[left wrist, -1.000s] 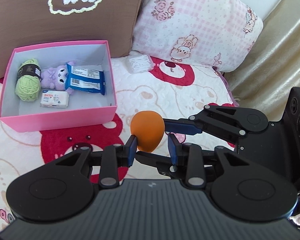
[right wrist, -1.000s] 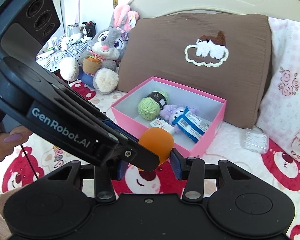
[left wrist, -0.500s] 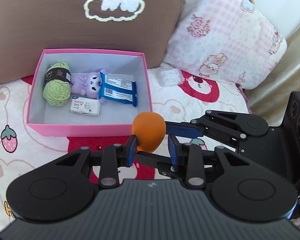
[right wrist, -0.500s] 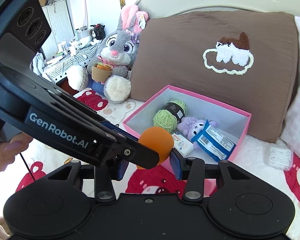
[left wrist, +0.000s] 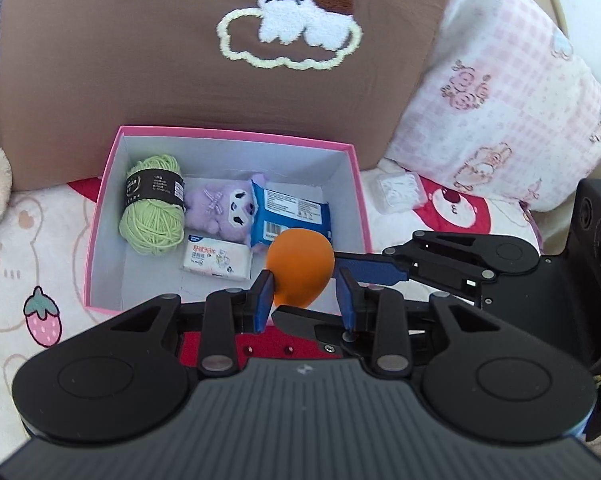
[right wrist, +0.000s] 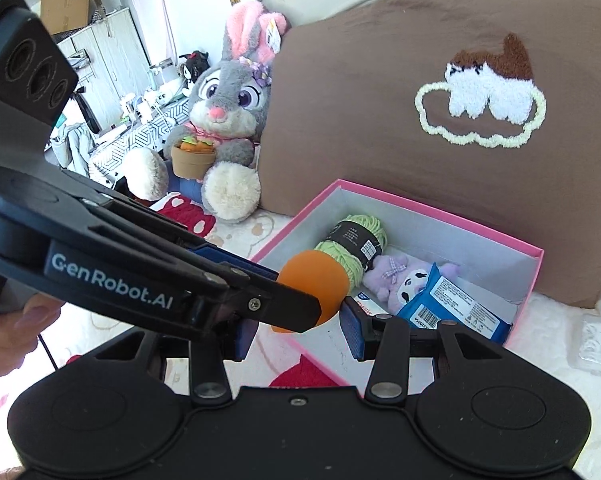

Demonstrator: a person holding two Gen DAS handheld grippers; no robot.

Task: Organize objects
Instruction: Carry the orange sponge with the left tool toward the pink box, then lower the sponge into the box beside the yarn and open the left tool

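While both grippers clench orange sponge point(left wrist: 300, 266) above pink box point(left wrist: 236, 133) near corner, left gripper point(left wrist: 305, 295) and right gripper point(right wrist: 296, 330) crossed. Risk: uneven release flicks soft sponge over rim onto bed point(left wrist: 32, 240), or lands atop tissue packet point(left wrist: 217, 258).

Bright daylight, soft shadows, sharp focus, fisheye bending at edges.

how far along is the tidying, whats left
Done: yarn, purple plush, blue pack and white packet lie in the pink box. In hand: both grippers hold the orange sponge above the box. Left: the clear case on the bed.
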